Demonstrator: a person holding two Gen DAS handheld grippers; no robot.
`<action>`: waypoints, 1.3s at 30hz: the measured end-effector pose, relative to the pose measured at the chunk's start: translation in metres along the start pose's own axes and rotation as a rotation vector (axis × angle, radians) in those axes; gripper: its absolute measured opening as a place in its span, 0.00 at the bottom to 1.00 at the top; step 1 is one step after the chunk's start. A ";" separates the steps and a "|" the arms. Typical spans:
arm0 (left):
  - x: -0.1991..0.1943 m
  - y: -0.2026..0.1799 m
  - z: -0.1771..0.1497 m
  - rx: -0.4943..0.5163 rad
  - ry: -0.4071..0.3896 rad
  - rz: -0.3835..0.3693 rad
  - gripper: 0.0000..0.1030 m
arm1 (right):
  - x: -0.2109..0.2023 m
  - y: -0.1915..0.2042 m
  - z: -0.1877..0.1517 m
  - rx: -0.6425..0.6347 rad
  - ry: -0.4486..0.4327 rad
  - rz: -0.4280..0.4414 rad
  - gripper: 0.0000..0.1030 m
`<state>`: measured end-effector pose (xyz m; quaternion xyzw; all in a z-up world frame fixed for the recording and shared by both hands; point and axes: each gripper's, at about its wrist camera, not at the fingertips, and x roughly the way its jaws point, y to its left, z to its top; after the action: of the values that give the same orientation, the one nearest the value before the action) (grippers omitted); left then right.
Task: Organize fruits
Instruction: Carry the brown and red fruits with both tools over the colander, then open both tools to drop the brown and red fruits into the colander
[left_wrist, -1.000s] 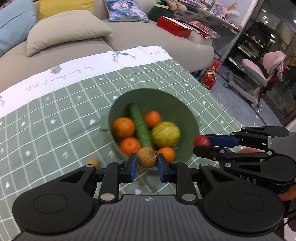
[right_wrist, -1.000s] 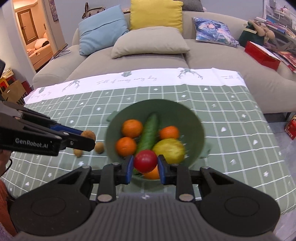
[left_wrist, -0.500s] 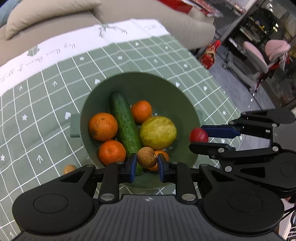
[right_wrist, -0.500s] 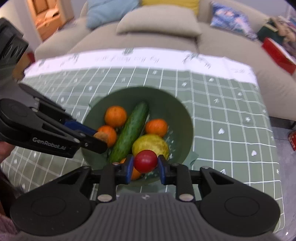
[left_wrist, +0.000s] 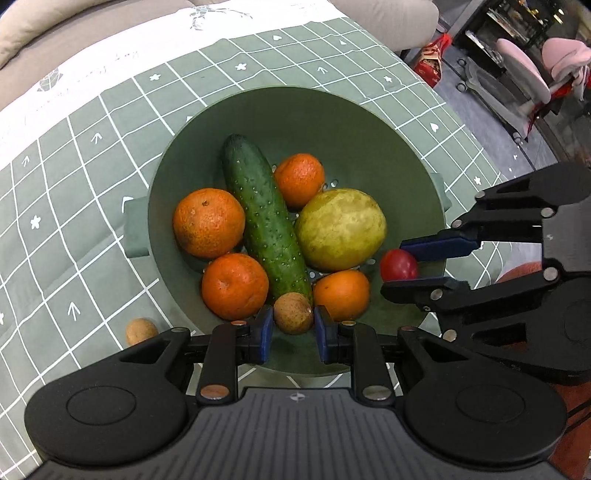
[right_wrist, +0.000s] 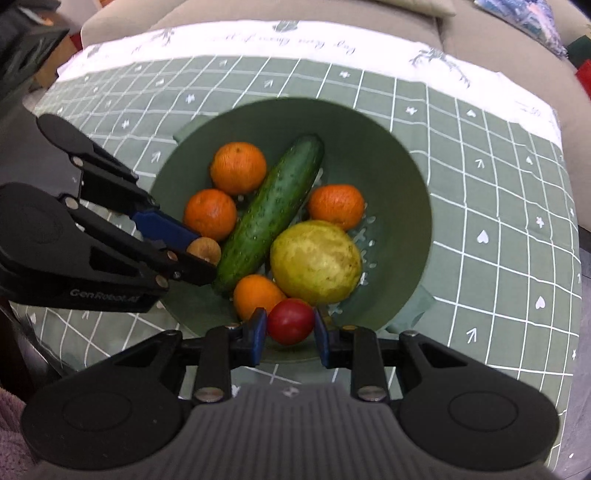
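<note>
Left wrist view: left gripper (left_wrist: 293, 325) clamped on a small brown fruit (left_wrist: 293, 313), hanging over the near edge of the green bowl (left_wrist: 295, 107) on the bench w/ checked cloth (left_wrist: 74, 177). Right gripper (right_wrist: 290, 328) clamped on a red fruit (right_wrist: 290, 320), also over the bowl's near rim. Inside: cucumber (left_wrist: 264, 218), four oranges, a yellow-green fruit (left_wrist: 340, 229). Another brown fruit (left_wrist: 140, 331) sits on the cloth beside the bowl.

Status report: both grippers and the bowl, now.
Left gripper shut on brown fruit. Right gripper shut on red fruit. Both over green bowl; bowl crowded.
</note>
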<state>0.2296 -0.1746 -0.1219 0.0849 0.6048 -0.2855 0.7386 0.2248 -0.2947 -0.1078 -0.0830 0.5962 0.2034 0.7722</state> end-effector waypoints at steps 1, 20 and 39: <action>0.001 -0.001 0.001 0.007 0.003 0.003 0.25 | 0.001 0.000 0.001 -0.001 0.003 0.009 0.23; 0.010 -0.006 0.004 0.058 0.003 0.034 0.30 | 0.014 0.004 0.008 -0.028 0.048 0.011 0.24; -0.051 -0.007 -0.018 0.052 -0.109 0.035 0.42 | -0.027 0.020 -0.005 -0.003 -0.066 -0.028 0.56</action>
<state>0.2058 -0.1556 -0.0773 0.0989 0.5544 -0.2921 0.7730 0.2062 -0.2845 -0.0814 -0.0857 0.5688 0.1962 0.7941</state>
